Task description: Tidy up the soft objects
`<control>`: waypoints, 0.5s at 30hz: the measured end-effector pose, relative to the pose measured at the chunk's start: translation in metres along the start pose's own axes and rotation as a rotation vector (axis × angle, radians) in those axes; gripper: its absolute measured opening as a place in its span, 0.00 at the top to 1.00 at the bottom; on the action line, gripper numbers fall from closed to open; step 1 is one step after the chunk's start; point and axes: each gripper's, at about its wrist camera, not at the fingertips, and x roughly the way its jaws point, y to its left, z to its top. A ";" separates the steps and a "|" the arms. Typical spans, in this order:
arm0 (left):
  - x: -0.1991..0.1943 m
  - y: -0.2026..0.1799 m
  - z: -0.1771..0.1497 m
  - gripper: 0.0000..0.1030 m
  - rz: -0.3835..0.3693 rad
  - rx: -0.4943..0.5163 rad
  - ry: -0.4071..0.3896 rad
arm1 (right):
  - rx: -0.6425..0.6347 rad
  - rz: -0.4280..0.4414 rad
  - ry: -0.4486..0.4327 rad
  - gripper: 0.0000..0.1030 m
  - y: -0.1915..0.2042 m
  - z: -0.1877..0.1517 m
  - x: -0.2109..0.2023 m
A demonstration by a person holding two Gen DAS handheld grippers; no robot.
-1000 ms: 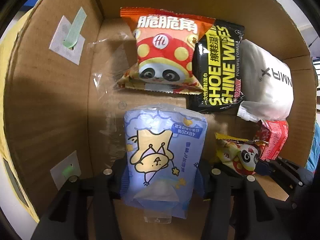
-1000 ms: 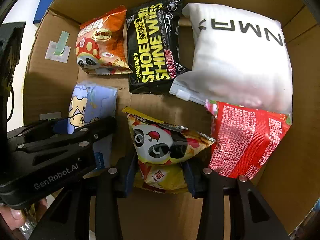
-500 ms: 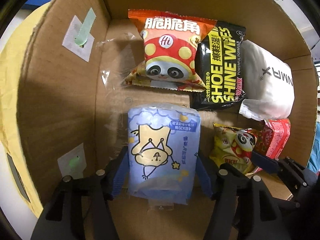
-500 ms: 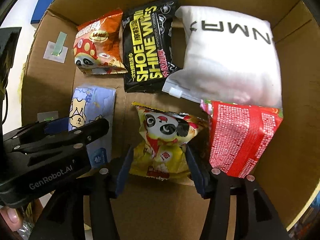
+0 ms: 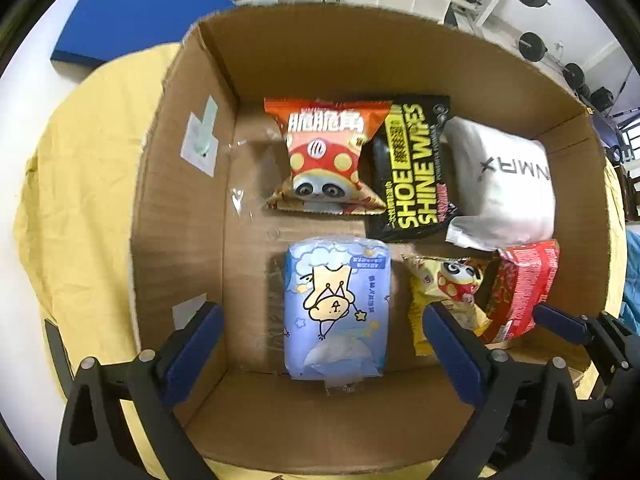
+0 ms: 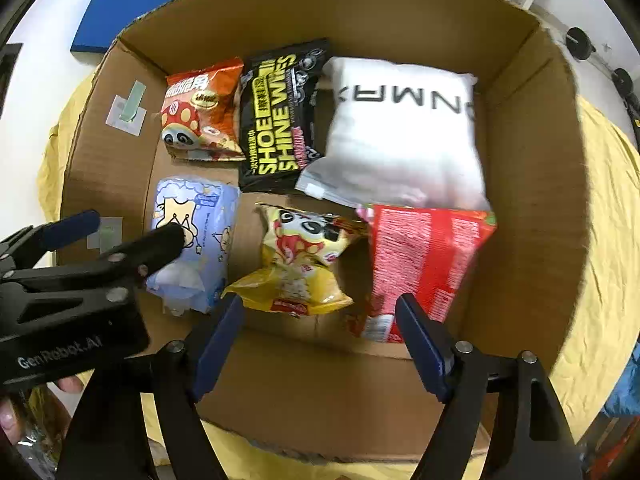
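Note:
A cardboard box (image 5: 180,208) (image 6: 520,168) holds several soft packs. A blue tissue pack (image 5: 336,304) (image 6: 192,236) lies at the front left of the box floor. A yellow panda snack bag (image 5: 444,296) (image 6: 300,260) lies beside it. My left gripper (image 5: 320,340) is open and empty above the tissue pack. My right gripper (image 6: 320,328) is open and empty above the front of the yellow bag. The left gripper also shows in the right wrist view (image 6: 100,248).
An orange panda snack bag (image 5: 328,156) (image 6: 200,112), a black shoe wipes pack (image 5: 412,168) (image 6: 280,116), a white pouch (image 5: 504,188) (image 6: 404,132) and a red bag (image 5: 524,284) (image 6: 424,260) lie in the box. A yellow cloth (image 5: 80,200) lies under it.
Both grippers opened, let go of the tissue pack and the yellow snack bag, and pulled back up out of the box. Both packs now lie on the box floor.

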 end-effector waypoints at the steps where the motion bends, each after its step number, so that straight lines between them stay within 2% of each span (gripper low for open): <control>1: -0.003 -0.002 0.000 0.01 0.003 -0.003 -0.009 | 0.003 -0.003 -0.003 0.17 -0.001 -0.002 -0.003; 4: -0.011 0.000 0.000 0.01 -0.006 -0.011 -0.030 | 0.030 -0.011 -0.017 0.00 -0.014 -0.004 -0.014; 8: -0.029 0.010 -0.010 0.01 -0.005 -0.017 -0.060 | 0.063 -0.036 -0.030 0.00 -0.029 -0.008 -0.020; 10: -0.034 0.009 -0.015 0.01 -0.022 -0.018 -0.066 | 0.072 -0.040 -0.043 0.00 -0.038 -0.012 -0.029; 15: -0.044 0.005 -0.023 0.01 -0.011 -0.014 -0.098 | 0.078 -0.061 -0.079 0.00 -0.042 -0.023 -0.050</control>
